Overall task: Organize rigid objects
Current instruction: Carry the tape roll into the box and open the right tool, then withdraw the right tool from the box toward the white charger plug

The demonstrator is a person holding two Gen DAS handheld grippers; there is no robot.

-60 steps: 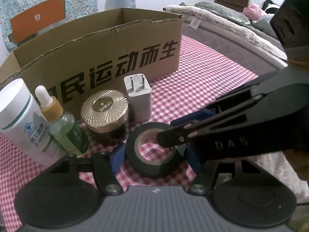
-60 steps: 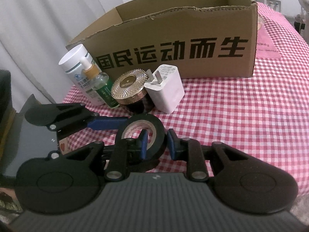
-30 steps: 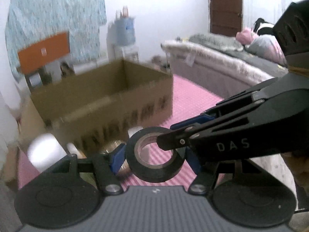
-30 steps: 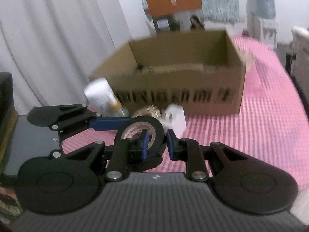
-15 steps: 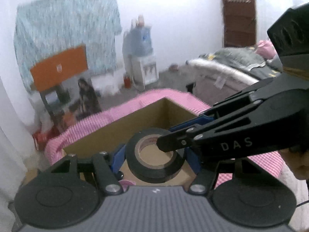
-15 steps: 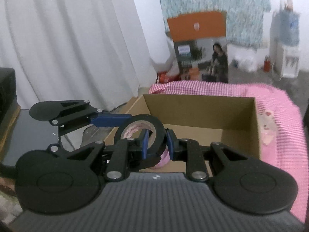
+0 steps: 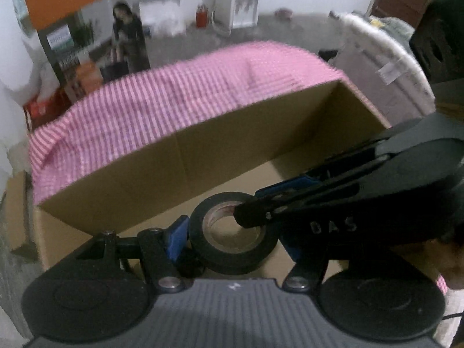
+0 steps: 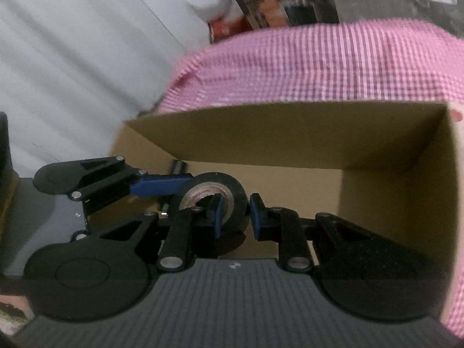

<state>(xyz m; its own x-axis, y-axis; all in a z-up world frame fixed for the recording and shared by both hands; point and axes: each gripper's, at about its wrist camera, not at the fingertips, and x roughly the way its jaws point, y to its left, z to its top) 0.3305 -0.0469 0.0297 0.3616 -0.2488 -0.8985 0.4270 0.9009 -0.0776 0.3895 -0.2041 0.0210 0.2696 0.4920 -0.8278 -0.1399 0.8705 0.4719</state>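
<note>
Pink-checked cloth [image 7: 179,98] covers the desk across the middle of the left wrist view, with a blurred grey floor, an orange board and a white cabinet along the top of the frame. Below the cloth the cardboard box [image 7: 162,171] stands open, its far wall running from lower left up to a corner at upper right, and its brown floor shows bare behind the tape. At lower centre the left claw [image 7: 230,239] grips the black tape roll [image 7: 232,256] by its outer sides between blue pads, the roll lying flat with its hole facing up. The right claw [image 7: 246,214] reaches in from the right edge, one finger tip poking into the roll's hole.

White curtain [image 8: 72,58] fills the upper left of the right wrist view, and the checked cloth curves across the upper right beyond the box. The box's far wall spans the middle and its right wall drops down the right edge; the floor between them lies open to the right of the claws. The right claw [image 8: 235,214] pinches the roll's band [image 8: 237,200], one blue pad inside the hole and one outside. The left claw's blue finger [image 8: 159,187] comes from the left and touches the roll's outer side. A dark cylindrical thing [image 8: 177,168] sits on the box floor just behind it, too blurred to name.
</note>
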